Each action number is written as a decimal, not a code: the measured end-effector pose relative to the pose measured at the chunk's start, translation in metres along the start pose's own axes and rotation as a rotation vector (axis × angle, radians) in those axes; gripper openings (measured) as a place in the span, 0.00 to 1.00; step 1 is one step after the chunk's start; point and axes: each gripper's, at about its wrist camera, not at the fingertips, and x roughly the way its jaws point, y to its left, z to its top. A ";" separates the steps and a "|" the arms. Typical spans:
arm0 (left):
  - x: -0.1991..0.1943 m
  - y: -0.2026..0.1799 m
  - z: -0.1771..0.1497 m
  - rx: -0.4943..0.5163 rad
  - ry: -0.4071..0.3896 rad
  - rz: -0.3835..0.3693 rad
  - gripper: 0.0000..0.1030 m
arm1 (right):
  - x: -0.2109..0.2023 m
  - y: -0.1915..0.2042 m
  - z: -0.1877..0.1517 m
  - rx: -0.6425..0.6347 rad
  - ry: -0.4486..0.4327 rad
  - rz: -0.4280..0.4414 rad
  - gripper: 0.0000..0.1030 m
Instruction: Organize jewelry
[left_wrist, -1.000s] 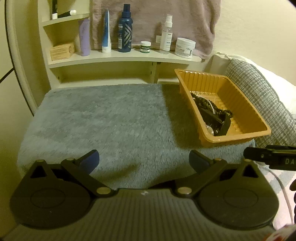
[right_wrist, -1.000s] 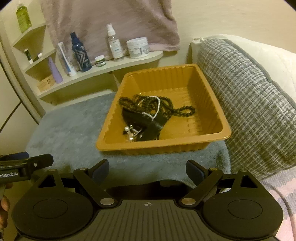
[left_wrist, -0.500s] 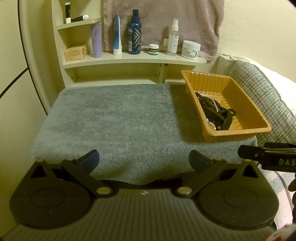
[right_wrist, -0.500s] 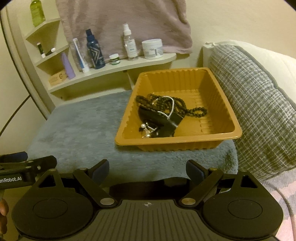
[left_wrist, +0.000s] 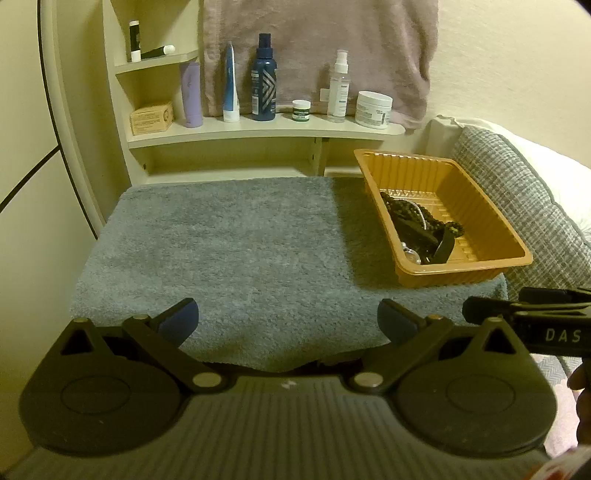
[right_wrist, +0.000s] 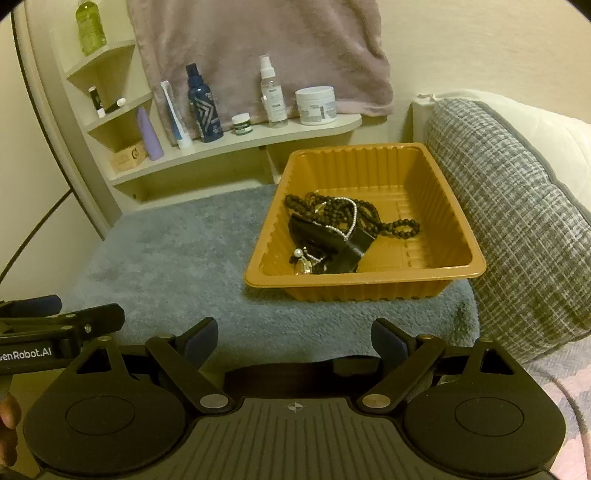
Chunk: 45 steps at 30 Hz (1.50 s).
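Covering the surface, grey towel (left_wrist: 236, 243) below cream toiletry shelf (left_wrist: 266, 129)

A grey towel (left_wrist: 240, 251) covers the surface; an orange tray (right_wrist: 424, 288) sits on its right end.

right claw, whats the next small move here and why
Probably ease the right claw forward and down toward the orange tray. It is open and empty, short of the tray's near rim, while the jewelry lies tangled in the tray's left half, with black beads and a pearl strand on top.
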 end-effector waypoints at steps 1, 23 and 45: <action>-0.001 -0.001 0.000 0.003 -0.001 -0.002 1.00 | 0.000 0.000 0.000 0.003 0.000 0.000 0.87; -0.004 -0.004 -0.002 0.012 -0.008 -0.009 1.00 | -0.002 0.001 -0.003 0.014 -0.007 0.000 0.87; -0.004 -0.003 -0.001 0.013 -0.008 -0.012 1.00 | -0.002 0.001 -0.003 0.017 -0.006 0.001 0.87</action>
